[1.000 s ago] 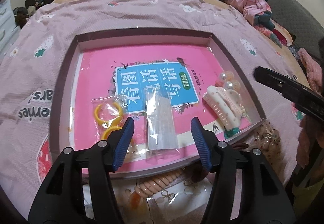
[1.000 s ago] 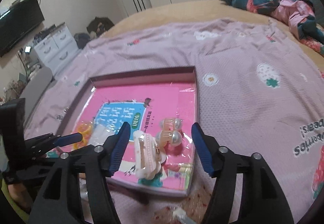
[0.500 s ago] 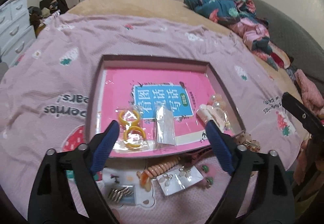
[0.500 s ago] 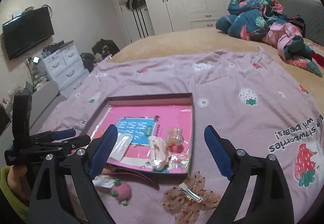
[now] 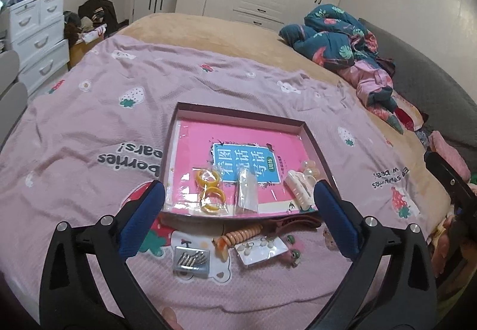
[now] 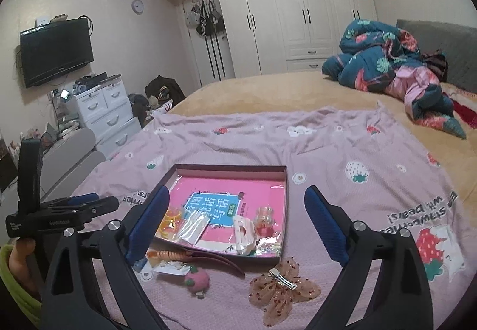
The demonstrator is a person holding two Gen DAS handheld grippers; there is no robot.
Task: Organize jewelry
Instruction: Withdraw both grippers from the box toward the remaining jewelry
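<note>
A shallow box tray with a pink book inside lies on the bed. In it are bagged yellow rings, a clear packet, a white claw clip and a pearl clip. In front of the tray lie an orange coil tie, an earring card, a bag of metal clips, a pink strawberry clip and a mesh bow clip. My left gripper and right gripper are open and empty, held above the near edge.
The pink strawberry-print sheet covers the bed. A bundle of quilts lies at the far right by the grey headboard. White drawers and a wall TV stand to the left; wardrobes line the back wall.
Both grippers have pulled back and up from the tray and opened wider. The clear packet that lay between my left fingers stays in the tray. More of the room shows.
</note>
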